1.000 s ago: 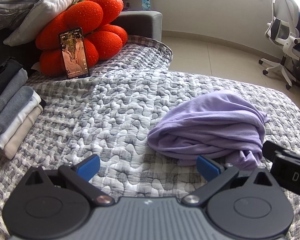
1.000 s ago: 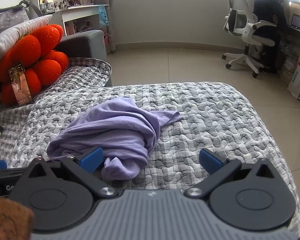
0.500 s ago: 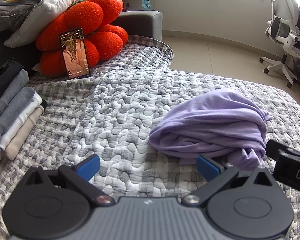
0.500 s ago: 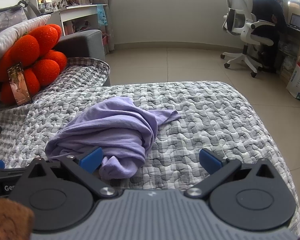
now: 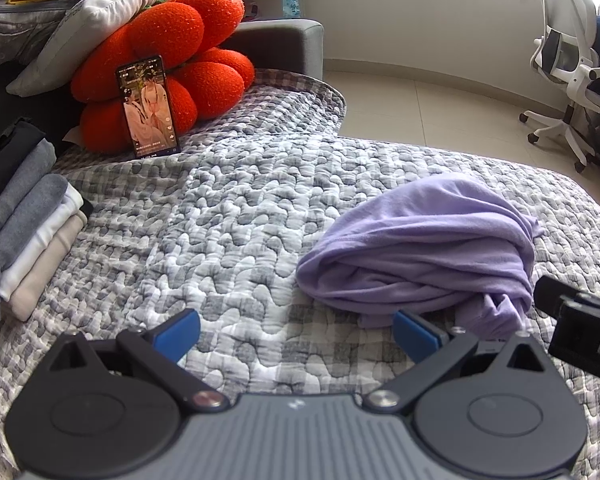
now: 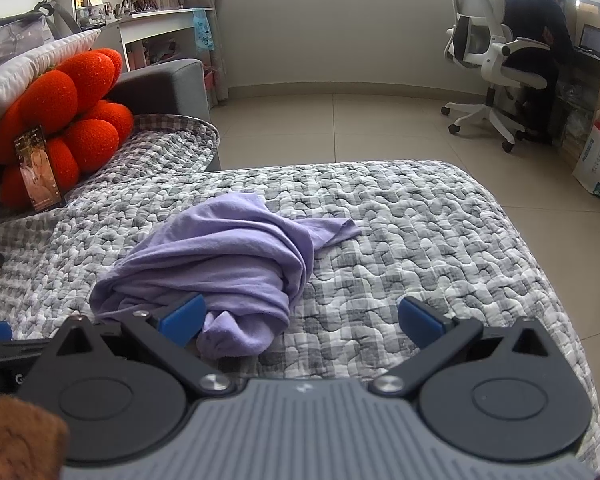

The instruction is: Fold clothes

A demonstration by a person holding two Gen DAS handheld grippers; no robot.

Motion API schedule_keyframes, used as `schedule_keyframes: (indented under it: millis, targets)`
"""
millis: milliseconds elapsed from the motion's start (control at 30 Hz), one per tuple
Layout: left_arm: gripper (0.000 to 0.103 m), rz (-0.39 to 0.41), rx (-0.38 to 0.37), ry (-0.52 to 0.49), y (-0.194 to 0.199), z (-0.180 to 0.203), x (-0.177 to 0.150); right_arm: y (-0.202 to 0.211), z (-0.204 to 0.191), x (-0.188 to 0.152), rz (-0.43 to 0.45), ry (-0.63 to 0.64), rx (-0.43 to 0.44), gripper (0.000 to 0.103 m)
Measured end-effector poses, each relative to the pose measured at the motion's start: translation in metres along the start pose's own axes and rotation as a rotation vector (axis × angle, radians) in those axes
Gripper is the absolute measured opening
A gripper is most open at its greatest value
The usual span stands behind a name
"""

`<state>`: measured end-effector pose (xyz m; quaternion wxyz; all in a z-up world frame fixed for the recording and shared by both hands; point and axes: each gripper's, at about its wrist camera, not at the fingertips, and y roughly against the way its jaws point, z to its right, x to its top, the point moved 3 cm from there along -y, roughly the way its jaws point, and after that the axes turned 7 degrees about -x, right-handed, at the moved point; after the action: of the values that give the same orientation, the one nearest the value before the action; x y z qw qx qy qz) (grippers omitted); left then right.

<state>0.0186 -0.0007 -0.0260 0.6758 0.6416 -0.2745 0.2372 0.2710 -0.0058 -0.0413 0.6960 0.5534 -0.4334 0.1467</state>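
1. Purple shirt [image 5: 420, 248] lies crumpled near the middle of the quilted bed [image 5: 228, 216].
2. Left gripper [image 5: 296, 330] and right gripper [image 6: 302, 318] hover before it, fingers wide and empty.
3. Folded clothes [image 5: 28, 236] sit stacked at the bed's left edge.

Home bedroom: quilted bed [image 6: 420, 216], pillows [image 5: 100, 8]

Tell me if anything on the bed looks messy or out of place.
The purple garment lies in a crumpled heap mid-quilt, unlike the neatly folded stack at the left edge. A phone leans, screen lit, against the red cushion.
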Motion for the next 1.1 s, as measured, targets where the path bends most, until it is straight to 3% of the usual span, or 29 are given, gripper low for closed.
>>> schedule_keyframes:
  millis: [733, 1100]
  targets:
    - [0.103, 0.0, 0.006, 0.002, -0.002, -0.003, 0.0, -0.003, -0.002, -0.001, -0.013, -0.001, 0.004, 0.103]
    - [0.103, 0.038, -0.015, 0.019, -0.03, -0.015, 0.007, -0.023, -0.002, 0.0, -0.054, -0.014, 0.05, 0.103]
